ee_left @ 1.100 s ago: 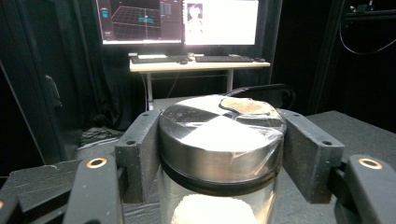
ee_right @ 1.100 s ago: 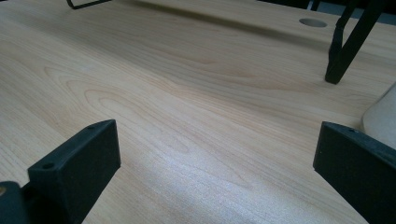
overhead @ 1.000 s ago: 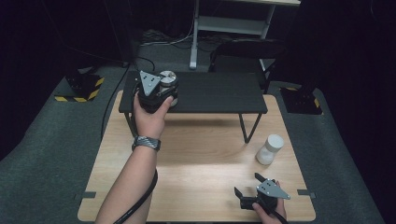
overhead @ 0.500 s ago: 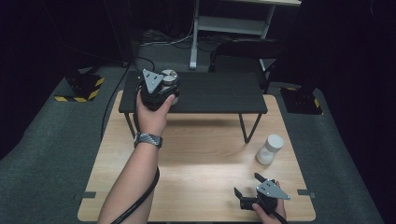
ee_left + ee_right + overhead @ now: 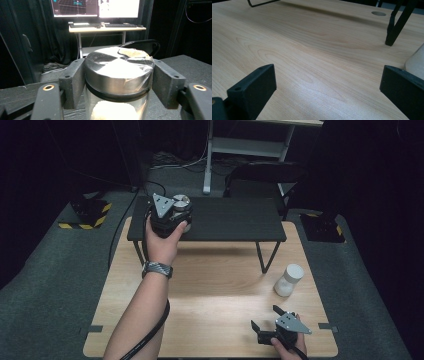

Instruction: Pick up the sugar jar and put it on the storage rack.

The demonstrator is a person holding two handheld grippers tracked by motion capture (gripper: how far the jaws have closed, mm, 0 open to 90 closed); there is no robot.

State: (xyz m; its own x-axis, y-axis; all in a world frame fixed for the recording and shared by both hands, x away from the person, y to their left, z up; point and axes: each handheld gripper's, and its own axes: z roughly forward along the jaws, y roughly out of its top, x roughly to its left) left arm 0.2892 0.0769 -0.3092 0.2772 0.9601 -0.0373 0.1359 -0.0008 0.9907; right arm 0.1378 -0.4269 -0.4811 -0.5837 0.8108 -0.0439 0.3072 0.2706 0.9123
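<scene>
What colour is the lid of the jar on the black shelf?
Silver metal, with clear film over the lid; the left gripper view shows it best.

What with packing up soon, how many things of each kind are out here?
jar: 1
bottle: 1
shelf: 1
table: 1
tongs: 2, left tongs on the jar with jaws just opening, right tongs open
total: 6

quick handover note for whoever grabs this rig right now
Left gripper: jaws around the metal lid of the glass jar on the black shelf; they have just been easing open, and pad contact is unclear.
Right gripper: open, nothing between its jaws, low over the wooden table.
White bottle: upright on the table, right side, untouched.
Done: jar on the shelf.
Left: probably release and back off.
</scene>
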